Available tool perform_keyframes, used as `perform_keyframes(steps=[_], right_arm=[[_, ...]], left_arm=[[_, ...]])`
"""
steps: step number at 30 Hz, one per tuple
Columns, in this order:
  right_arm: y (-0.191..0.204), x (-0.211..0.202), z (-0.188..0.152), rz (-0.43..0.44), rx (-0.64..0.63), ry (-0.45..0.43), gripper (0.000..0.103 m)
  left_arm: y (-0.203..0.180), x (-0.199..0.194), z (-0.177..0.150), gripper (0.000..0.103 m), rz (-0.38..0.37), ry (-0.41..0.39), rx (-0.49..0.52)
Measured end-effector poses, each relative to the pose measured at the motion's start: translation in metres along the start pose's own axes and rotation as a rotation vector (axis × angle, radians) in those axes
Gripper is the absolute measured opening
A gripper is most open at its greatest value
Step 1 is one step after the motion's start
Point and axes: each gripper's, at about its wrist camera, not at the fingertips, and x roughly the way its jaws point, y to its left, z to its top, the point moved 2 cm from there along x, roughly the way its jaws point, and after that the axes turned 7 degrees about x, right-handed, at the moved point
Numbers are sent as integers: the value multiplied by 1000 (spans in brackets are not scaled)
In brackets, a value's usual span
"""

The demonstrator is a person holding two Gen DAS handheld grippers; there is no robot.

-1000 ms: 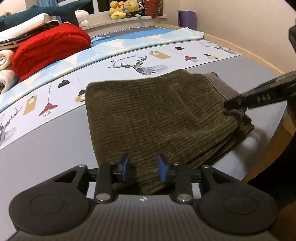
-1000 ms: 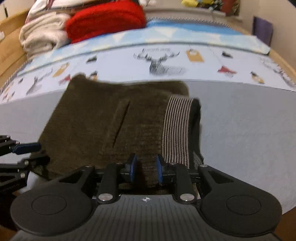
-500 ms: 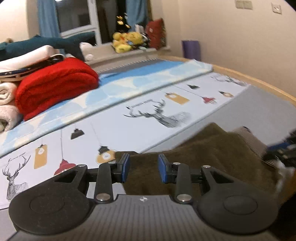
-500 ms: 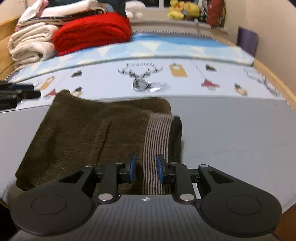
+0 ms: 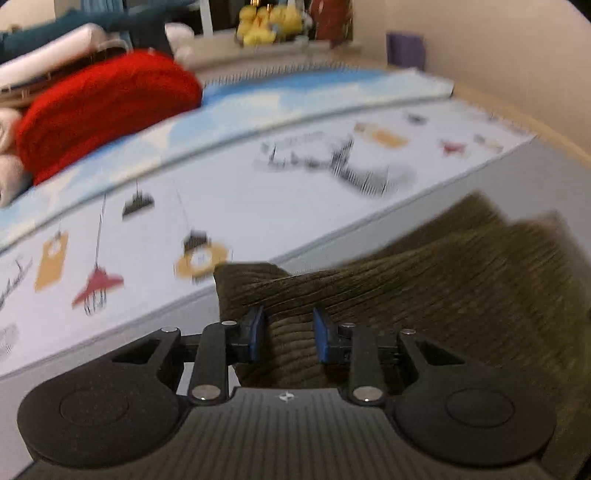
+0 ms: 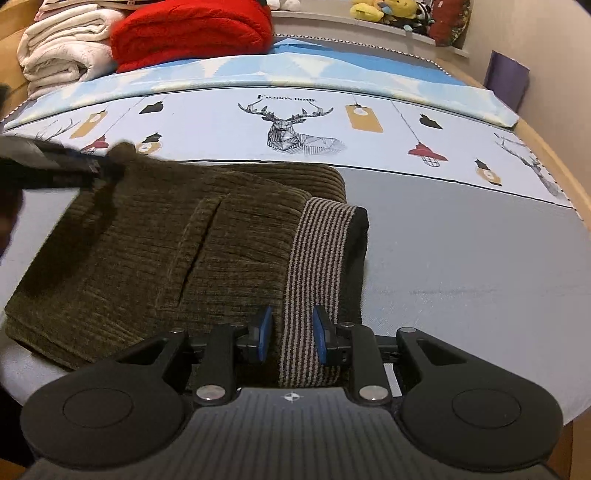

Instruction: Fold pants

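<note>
Pants (image 6: 184, 251) folded on bed (image 6: 461, 258); left gripper (image 5: 288, 328) jaws closing over far-left corner, right gripper (image 6: 291, 334) jaws narrow around waistband (image 6: 317, 258); lift both corners evenly, keeping edges aligned.

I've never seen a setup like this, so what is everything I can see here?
pants: one, olive corduroy with striped waistband, folded on the grey sheet.
bed sheet: one, grey with a pale deer-and-lamp print band, under everything.
red blanket: one, folded, far end.
white towels: a stack, far left corner.
plush toys: several, mostly yellow, back shelf.
left gripper: black with blue pads, closing at the pants' far corner.
right gripper: same colours, at the waistband.
</note>
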Motion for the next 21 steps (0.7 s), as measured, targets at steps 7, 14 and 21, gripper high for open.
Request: perform_keyframes(steps=[7, 14, 21], right_arm=[[-1, 0, -1, -4, 3, -1, 26], [4, -3, -3, -10, -43, -14, 26], [1, -15, 4, -29, 8, -76, 27]], left_arm=[[11, -26, 14, 33, 32, -84, -102], [25, -8, 3, 35, 2, -3, -153], [19, -84, 13, 47, -5, -15, -48]])
